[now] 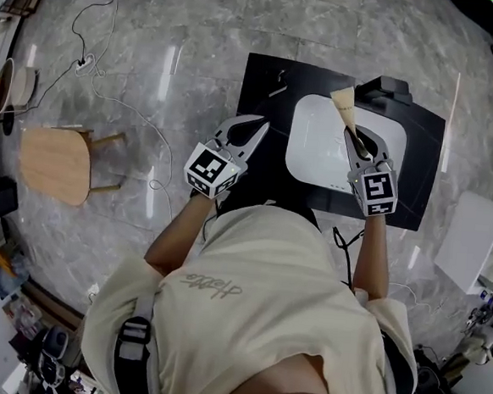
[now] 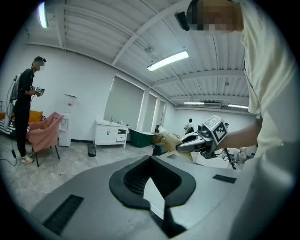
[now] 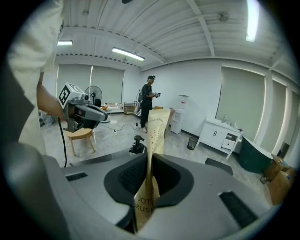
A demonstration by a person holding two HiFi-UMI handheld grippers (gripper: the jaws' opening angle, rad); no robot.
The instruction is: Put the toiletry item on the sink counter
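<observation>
Kraft-paper packet stood pinched in the right gripper over the white basin; left gripper pressed together, empty. Best laid flat on the black counter.

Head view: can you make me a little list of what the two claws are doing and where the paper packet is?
left gripper: shut, nothing in it, by the left edge of the black counter
right gripper: shut on the paper packet
paper packet: tan and flat, sticking out past the jaws, seen over the white basin
put down yet: no, the gripper holds it
also there: wooden stool on the floor, off to the left
</observation>
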